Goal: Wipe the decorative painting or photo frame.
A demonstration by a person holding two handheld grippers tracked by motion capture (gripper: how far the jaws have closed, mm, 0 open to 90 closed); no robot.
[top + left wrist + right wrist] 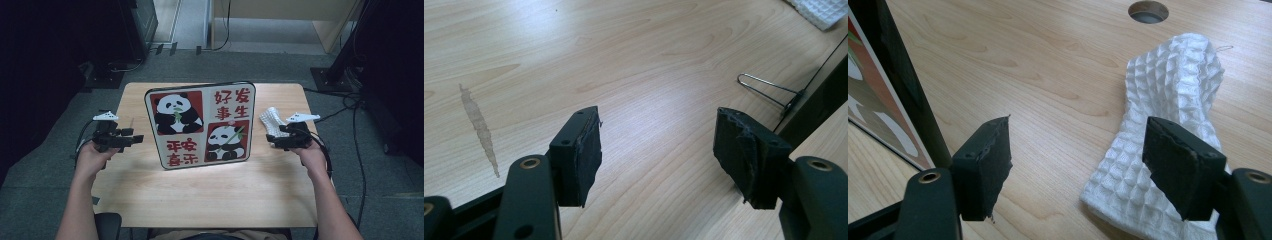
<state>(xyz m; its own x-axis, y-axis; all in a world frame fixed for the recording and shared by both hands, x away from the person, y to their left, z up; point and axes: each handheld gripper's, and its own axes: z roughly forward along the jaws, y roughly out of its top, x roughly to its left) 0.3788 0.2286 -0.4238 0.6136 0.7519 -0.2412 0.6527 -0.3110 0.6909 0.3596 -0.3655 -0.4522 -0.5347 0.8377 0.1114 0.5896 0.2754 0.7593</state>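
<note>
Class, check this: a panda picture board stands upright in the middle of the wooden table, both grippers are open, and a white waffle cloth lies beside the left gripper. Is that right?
One slip: the white waffle cloth lies beside the right gripper, not the left gripper, as the right gripper view shows. The rest holds: the panda picture board stands upright mid-table, and both grippers are open.

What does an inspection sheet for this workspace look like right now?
Surface: wooden table, streak mark, round hole.
Job's things: panda board upright on its wire stand; white waffle cloth beside it.
Clutter: nothing seen.
Grippers: left gripper open over bare wood; right gripper open, one of its fingers above the cloth.
Cables: black leads on the carpet.
Surroundings: grey carpet, dark stands.
</note>
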